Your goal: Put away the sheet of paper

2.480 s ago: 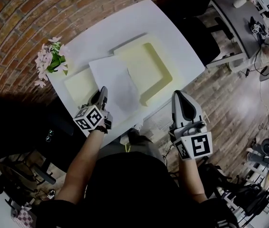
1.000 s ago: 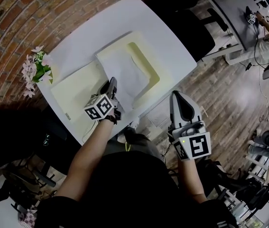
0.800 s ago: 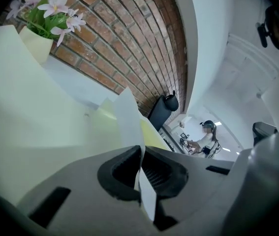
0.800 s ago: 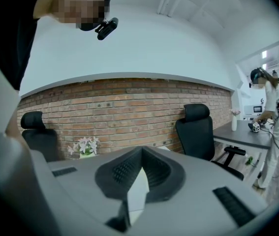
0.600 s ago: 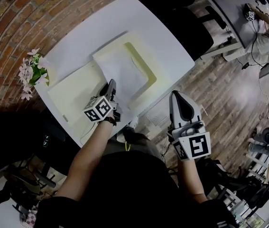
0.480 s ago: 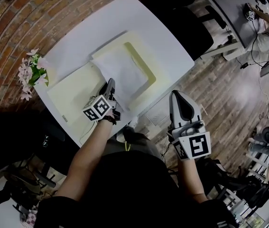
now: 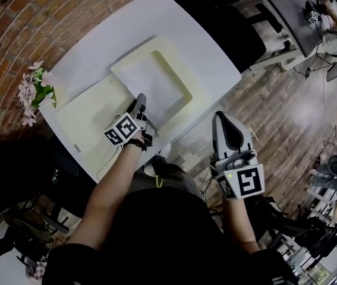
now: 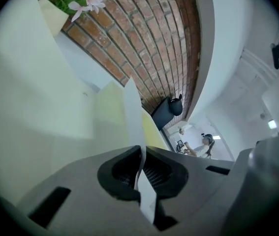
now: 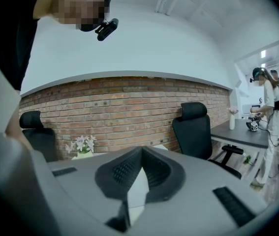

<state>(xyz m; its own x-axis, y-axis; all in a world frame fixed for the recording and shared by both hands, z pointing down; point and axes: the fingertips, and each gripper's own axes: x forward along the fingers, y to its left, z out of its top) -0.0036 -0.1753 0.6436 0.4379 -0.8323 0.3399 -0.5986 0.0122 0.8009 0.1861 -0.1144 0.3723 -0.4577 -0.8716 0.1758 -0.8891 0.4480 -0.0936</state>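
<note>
The white sheet of paper (image 7: 156, 82) lies spread in the recess of a pale yellow open box (image 7: 180, 113) on the white table (image 7: 156, 16). My left gripper (image 7: 139, 100) reaches over the box's near left side and is shut on the sheet's near edge. In the left gripper view the paper (image 8: 132, 107) runs edge-on out from between the closed pads of the left gripper (image 8: 140, 150). My right gripper (image 7: 224, 116) hangs off the table's near edge, level, shut and empty. In its own view the right gripper (image 9: 140, 151) has its tips together with nothing between them.
A flat pale yellow lid (image 7: 88, 120) lies left of the box. Pink flowers (image 7: 34, 94) stand at the table's left corner by the brick wall. A black office chair (image 7: 233, 22) stands beyond the table's right side. A person (image 9: 277, 112) works at another desk far right.
The left gripper carried the sheet rightward from across the lid into the box and sank a little; the paper now lies flatter in the recess. The right gripper stayed still.
</note>
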